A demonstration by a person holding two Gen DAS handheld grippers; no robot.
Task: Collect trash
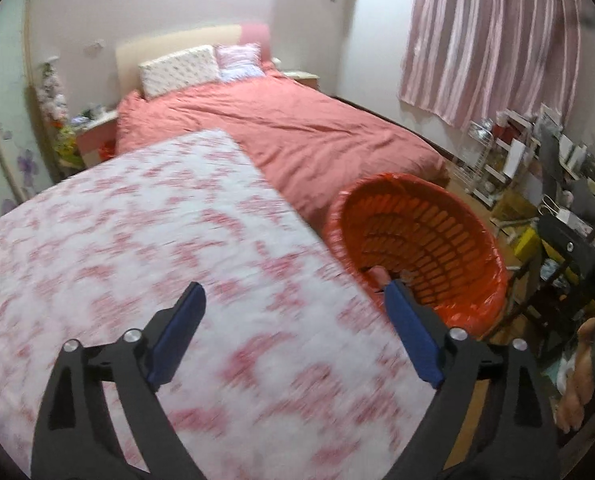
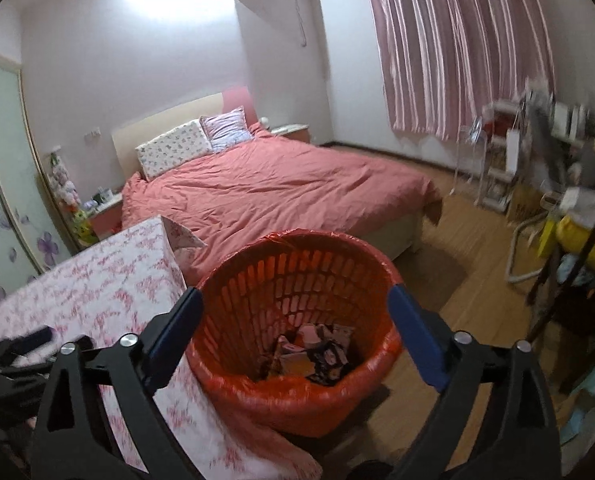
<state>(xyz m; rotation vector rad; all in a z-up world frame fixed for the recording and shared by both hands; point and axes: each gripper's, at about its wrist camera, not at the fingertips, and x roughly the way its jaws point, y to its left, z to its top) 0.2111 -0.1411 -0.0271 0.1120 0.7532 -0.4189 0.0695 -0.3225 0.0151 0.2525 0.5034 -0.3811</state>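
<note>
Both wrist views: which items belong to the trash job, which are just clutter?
Job:
- orange bin
- wrappers inside it
- left claw, open
- right claw, open

Clutter:
- bed
- floral cloth
- curtain
- shelf rack

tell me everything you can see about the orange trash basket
The orange trash basket is a round plastic bin with slotted lattice walls, lined with a thin orange-red bag folded over its rim. It stands upright on the wooden floor, against the draped corner of the pink-patterned tablecloth, near the foot of the bed. Wrappers and paper scraps lie at its bottom.
</note>
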